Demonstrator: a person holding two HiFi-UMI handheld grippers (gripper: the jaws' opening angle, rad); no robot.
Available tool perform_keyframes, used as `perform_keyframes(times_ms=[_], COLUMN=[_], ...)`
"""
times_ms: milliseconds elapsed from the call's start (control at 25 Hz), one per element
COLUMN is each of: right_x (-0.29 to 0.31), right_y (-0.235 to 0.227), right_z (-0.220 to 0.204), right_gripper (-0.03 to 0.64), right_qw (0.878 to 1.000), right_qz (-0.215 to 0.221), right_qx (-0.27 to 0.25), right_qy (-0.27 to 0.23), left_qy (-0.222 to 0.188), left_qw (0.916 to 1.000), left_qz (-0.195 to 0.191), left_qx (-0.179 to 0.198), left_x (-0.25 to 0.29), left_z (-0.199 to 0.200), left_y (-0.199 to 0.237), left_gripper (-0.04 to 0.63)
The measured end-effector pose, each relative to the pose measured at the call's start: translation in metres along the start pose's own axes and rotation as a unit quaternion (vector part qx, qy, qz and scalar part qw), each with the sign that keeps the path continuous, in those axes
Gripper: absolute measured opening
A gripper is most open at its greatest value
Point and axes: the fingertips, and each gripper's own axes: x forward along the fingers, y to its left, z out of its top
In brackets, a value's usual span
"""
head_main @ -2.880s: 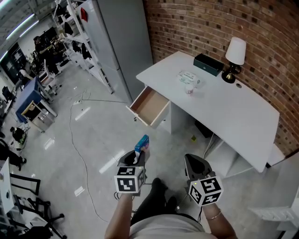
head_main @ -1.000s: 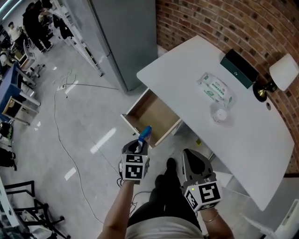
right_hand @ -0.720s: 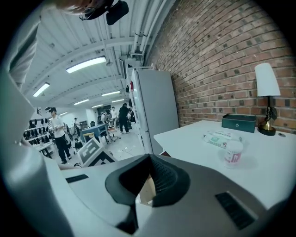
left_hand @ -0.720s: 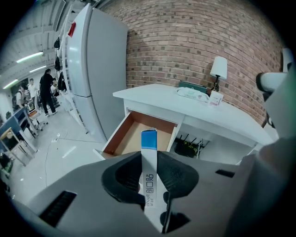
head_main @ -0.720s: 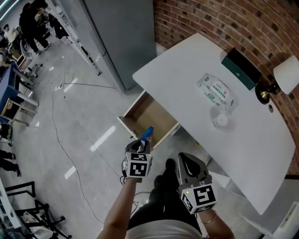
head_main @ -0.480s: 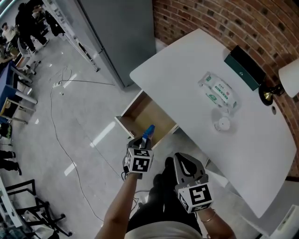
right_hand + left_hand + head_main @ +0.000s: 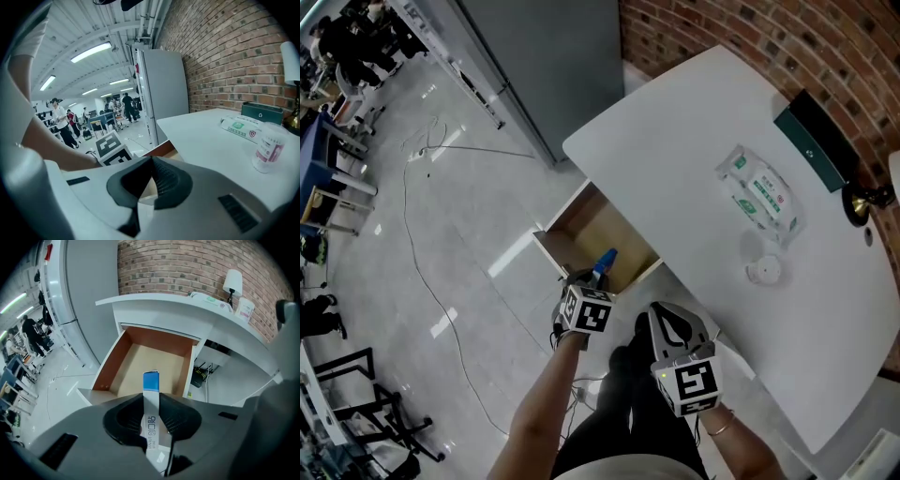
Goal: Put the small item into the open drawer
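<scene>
One slim white-and-blue packet [image 7: 151, 420] is pinched in the left gripper's [image 7: 151, 398] jaws over the open wooden drawer's [image 7: 154, 359] near end, the empty right gripper [image 7: 151, 163] closed; next, probably lower and release

Matt white desk [image 7: 675, 159], smooth as anything, against a rough brick wall [image 7: 722, 28]. The drawer [image 7: 591, 230] shows pale wood inside, and the grey floor [image 7: 441, 244] gleams glossy, catching the lights.

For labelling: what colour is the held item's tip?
Blue; the item shows best in the left gripper view.
</scene>
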Motion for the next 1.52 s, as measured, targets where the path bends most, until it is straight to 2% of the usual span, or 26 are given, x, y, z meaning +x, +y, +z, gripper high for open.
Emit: perform_keyframes(times_ms=[400,760,920,1080,1400,1520], right_x=[0.041,0.055,0.061,0.062,0.063,0.061], right_y=[-0.005,-0.002,-0.007,-0.011,-0.019,-0.021], right_z=[-0.017,-0.025,-0.028,-0.034,-0.047,-0.046], right_gripper=[0.008,0.008,0.008,0.008,0.008,0.008], right_qw=[0.999,0.999,0.999,0.999,0.998,0.998], right_qz=[0.019,0.03,0.028,0.025,0.034,0.034], right_qx=[-0.013,-0.005,-0.017,0.001,0.006,0.011], right_qy=[0.025,0.04,0.038,0.047,0.055,0.059], left_qy=[0.047,0.092,0.11,0.119,0.122,0.128], left_qw=[0.9988,0.9942,0.9907,0.9883,0.9889,0.989], left_qz=[-0.006,-0.024,-0.028,-0.026,-0.027,-0.036], left_qx=[0.013,0.051,0.075,0.092,0.08,0.063], left_x=[0.059,0.1,0.115,0.127,0.138,0.137], left_z=[0.0,-0.006,-0.013,-0.015,-0.015,-0.019], left_y=[0.011,-0.007,-0.012,-0.016,-0.019,-0.02], left_gripper=[0.107,0.107,0.107,0.107,0.11,0.154])
